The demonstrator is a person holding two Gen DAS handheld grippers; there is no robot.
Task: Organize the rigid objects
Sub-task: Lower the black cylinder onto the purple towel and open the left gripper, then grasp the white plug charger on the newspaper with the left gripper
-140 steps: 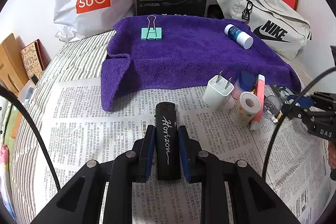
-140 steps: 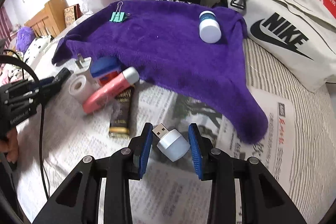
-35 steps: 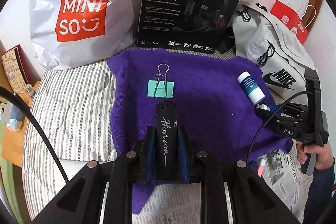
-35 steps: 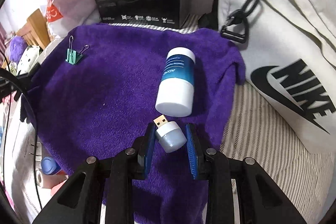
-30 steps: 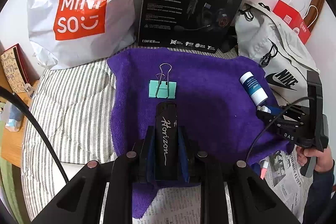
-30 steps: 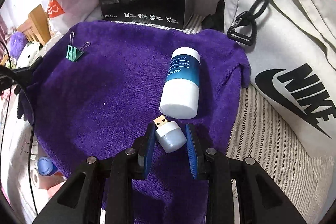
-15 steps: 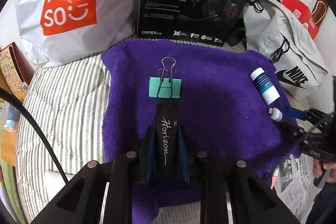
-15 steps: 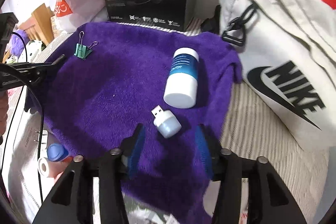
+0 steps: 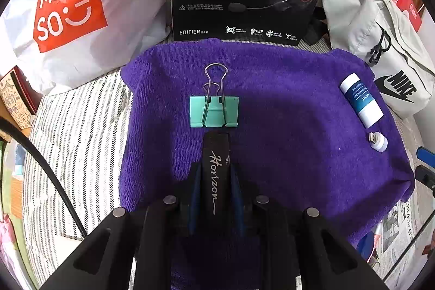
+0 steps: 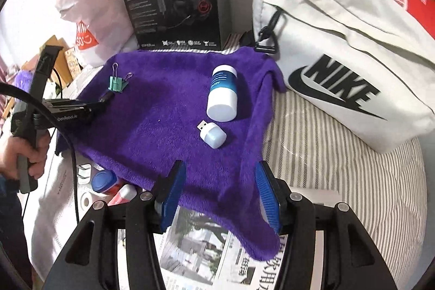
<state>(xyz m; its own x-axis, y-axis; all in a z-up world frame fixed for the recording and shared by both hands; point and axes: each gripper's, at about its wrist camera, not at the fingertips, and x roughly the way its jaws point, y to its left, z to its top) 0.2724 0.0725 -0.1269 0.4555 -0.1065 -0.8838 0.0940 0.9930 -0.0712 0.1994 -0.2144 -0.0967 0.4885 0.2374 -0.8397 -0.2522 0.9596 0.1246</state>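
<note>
On the purple towel (image 9: 285, 99) three things already lie sorted: the green binder clip (image 9: 214, 110) toward its far left, the white-and-blue bottle (image 10: 223, 94) by its far right edge, and the small USB light (image 10: 212, 134) just beside the bottle. My right gripper (image 10: 220, 195) has just been opening its jaws, nothing sits between them, and it hangs over the towel's near edge, apart from the light. My left gripper (image 9: 214, 181) is clamped on the black lighter (image 9: 214, 167), its tip just short of the clip. I judge the lighter goes down next. Off the towel's near left corner, on the newspaper (image 10: 206, 249), a plug (image 10: 83, 173), a blue-capped jar (image 10: 104, 181), a pink tube (image 10: 123, 195) and a tape roll (image 10: 87, 199) wait, partly hidden behind my gripper, so I cannot count what is left.
</note>
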